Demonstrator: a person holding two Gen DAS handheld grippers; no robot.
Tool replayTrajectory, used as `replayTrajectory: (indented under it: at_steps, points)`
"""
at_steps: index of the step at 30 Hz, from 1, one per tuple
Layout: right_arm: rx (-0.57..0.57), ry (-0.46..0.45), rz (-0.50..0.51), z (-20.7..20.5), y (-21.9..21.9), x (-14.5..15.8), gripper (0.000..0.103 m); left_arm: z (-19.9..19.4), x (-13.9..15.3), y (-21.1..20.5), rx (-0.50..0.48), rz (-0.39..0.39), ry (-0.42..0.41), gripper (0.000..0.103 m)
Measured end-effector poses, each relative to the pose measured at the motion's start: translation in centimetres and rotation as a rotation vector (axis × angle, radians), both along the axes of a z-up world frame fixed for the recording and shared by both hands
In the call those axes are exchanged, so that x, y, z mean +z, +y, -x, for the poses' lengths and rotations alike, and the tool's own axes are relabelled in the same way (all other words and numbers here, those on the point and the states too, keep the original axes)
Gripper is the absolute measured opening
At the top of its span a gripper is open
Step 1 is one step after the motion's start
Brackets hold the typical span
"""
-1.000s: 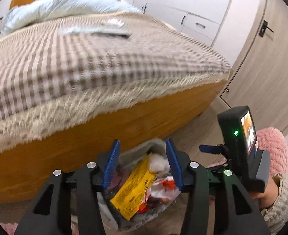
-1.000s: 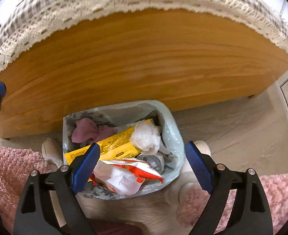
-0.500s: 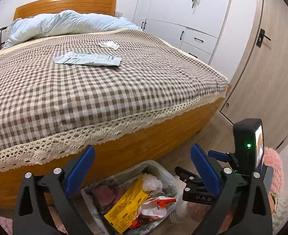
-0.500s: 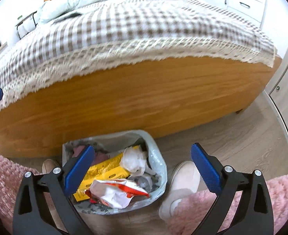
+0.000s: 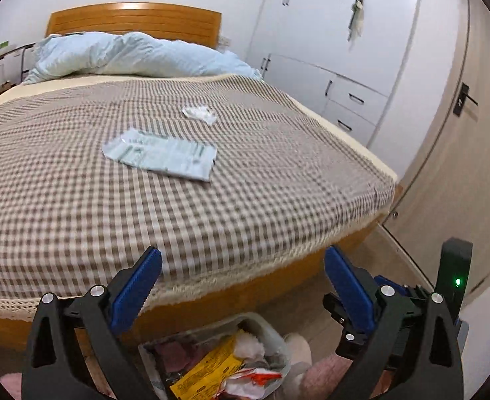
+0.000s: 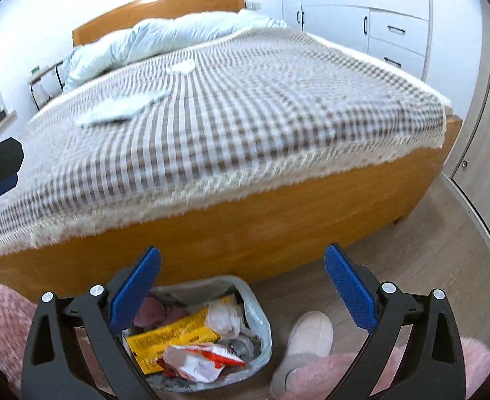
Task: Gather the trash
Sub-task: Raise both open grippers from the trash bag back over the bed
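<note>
While both grippers stand wide and empty | left gripper (image 5: pixel 243 278), right gripper (image 6: pixel 242 276) | trash bag (image 6: pixel 261 325) near | pale wrapper (image 5: pixel 161 155), crumpled tissue (image 5: pixel 200 114) far on bed (image 5: pixel 78 220)

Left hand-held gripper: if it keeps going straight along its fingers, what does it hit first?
Probably the brown-and-cream checked bedspread near the foot of the bed. The open left hand-held gripper frames that bare cloth; the pale flat wrapper lies farther up. Depth is uncertain.

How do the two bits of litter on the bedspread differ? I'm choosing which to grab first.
The pale green wrapper is larger, flat and roughly rectangular; the white scrap is small and crumpled. The wrapper lies nearer the foot of the bed, the scrap beyond it. Both rest apart on the checked bedspread.
</note>
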State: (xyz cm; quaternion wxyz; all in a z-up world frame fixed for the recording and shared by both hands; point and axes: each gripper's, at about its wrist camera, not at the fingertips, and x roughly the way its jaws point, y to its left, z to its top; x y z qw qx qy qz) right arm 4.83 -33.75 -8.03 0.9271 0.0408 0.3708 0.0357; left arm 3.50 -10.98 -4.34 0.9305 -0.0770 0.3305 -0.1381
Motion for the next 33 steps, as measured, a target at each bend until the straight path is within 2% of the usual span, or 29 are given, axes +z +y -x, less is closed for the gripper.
replayTrajectory:
  at_steps: [5, 10, 18, 26, 28, 33]
  points:
    - [-0.023, -0.06, -0.046, 0.2, -1.2, 1.4, 0.095, 0.2, 2.6, 0.3, 0.051, 0.045, -0.01, 0.095]
    - [-0.045, -0.038, -0.1, 0.2, -2.4, 0.5, 0.095, 1.0, 3.9, -0.3, 0.064, 0.04, -0.039, 0.095]
    - [-0.059, -0.065, -0.134, 0.9, -3.1, 0.8, 0.095, 2.0, 4.5, -1.3, 0.075, 0.03, -0.043, 0.095]
    - [-0.01, -0.051, -0.176, 0.6, -2.3, 0.6, 0.095, 4.3, 4.8, -0.6, 0.129, -0.014, -0.062, 0.095]
    - [0.003, -0.062, -0.161, 0.8, -1.7, 0.7, 0.095, 4.7, 4.8, 0.2, 0.154, -0.024, -0.07, 0.095]
    - [-0.002, -0.079, -0.118, 1.3, -1.4, 0.8, 0.095, 4.7, 5.0, 1.5, 0.182, 0.007, -0.058, 0.095]
